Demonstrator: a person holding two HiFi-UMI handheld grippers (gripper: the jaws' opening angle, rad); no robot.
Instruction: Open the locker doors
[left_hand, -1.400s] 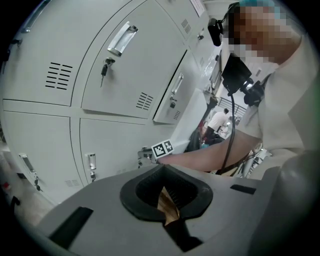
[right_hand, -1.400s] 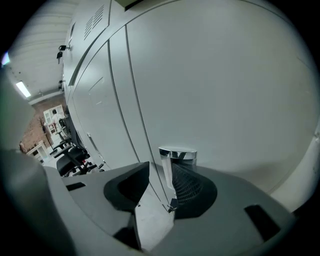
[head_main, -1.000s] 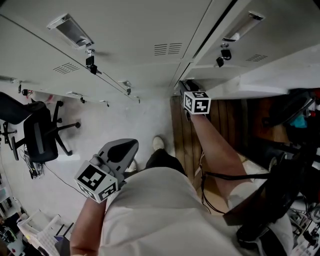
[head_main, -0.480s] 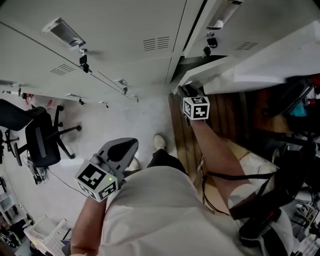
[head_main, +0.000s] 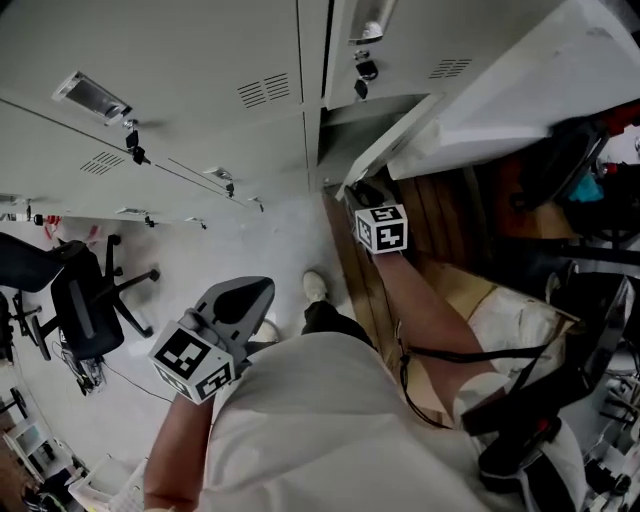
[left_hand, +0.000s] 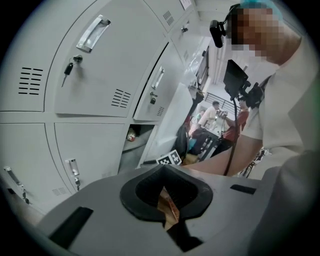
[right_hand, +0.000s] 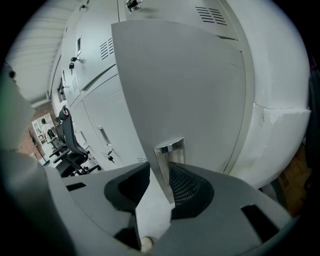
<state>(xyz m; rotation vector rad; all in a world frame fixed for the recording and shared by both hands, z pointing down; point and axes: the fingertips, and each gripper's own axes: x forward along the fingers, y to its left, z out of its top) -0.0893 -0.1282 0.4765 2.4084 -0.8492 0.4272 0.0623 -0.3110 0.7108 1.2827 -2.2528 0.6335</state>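
The right hand-held gripper (right_hand: 160, 170) pinches the free edge of an open locker door (right_hand: 185, 85), its pads closed on either side of the metal just below the chrome handle (right_hand: 170, 148). In the head view this hand-held gripper (head_main: 362, 190) sits at about 1 o'clock from the person's body, and the door (head_main: 500, 95) swings out from the grey lockers (head_main: 180, 60) toward 2 o'clock. The left hand-held gripper (left_hand: 162, 170) has its jaws pressed together at the tips and grips nothing. It hangs low at 8 o'clock (head_main: 255, 292), well apart from the lockers. An office chair (head_main: 85, 300) stands at 9 o'clock.
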